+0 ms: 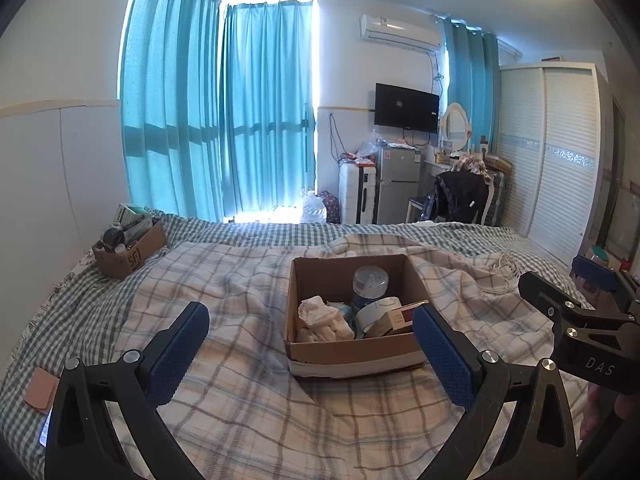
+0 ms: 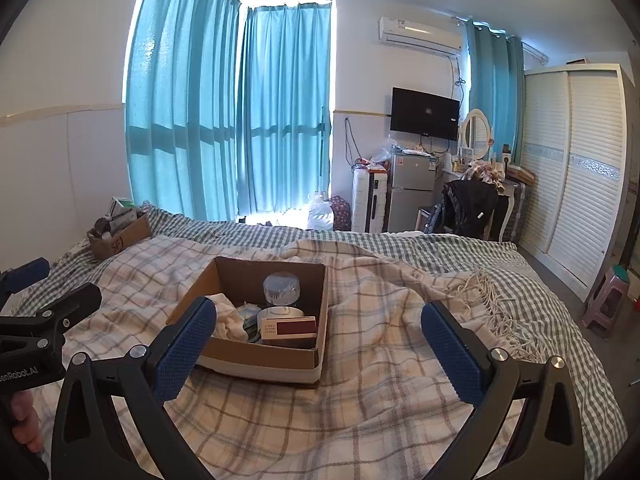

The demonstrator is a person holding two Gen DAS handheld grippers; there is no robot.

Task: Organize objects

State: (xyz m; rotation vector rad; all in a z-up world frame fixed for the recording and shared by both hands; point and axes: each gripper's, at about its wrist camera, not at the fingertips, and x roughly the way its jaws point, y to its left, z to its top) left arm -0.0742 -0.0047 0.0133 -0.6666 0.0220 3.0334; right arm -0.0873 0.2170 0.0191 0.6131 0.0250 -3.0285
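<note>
Fingers of the left gripper (image 1: 310,344) and the right gripper (image 2: 318,344) are spread wide with nothing between their blue pads, both hovering above the plaid blanket (image 2: 380,380). Just ahead on the blanket sits an open cardboard box (image 1: 352,350) holding a clear-capped bottle (image 1: 370,284), white cloth (image 1: 320,318), a white jar (image 2: 280,314) and a small red-and-white carton (image 2: 289,327). Farther off, a second cardboard box (image 1: 130,256) of clutter rests near the bed's far left corner.

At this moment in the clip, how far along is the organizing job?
Possibly done: the near cardboard box on the plaid blanket already holds a clear-lidded jar, white cloth and a small red-and-white carton. In hand: nothing; the left gripper and right gripper are open and empty. Left: the far cardboard box, crowded with items.
</note>
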